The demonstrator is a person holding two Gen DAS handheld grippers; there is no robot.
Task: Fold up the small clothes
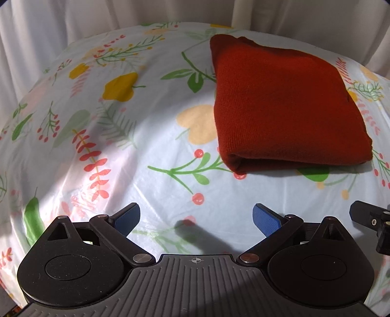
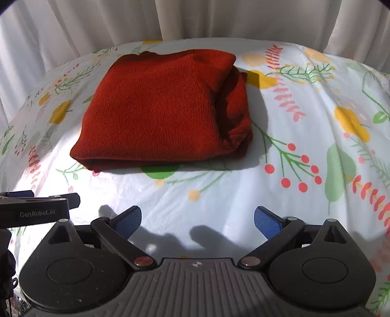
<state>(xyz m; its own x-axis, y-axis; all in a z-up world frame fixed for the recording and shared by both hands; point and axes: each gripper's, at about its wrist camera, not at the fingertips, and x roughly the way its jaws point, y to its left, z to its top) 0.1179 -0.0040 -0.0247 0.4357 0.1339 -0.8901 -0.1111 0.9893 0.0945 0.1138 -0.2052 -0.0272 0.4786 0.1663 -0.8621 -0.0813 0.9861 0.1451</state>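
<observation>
Garment: a rust-red knit sweater is lying folded into a thick square on the floral cloth covering the counter, its folded edge facing the tools.
Left tool: it is hovering released, blue pads spread wide, nothing between them, near the sweater but apart from it.
Right tool: it is hovering released, pads wide apart and empty.
Backdrop: white curtains are hanging behind.

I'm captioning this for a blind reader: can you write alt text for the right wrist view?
A folded red garment lies on a flower-print cloth, with white curtains behind. In the foreground the right gripper stands open and empty, short of the garment, and part of the left gripper shows at the left edge.
</observation>
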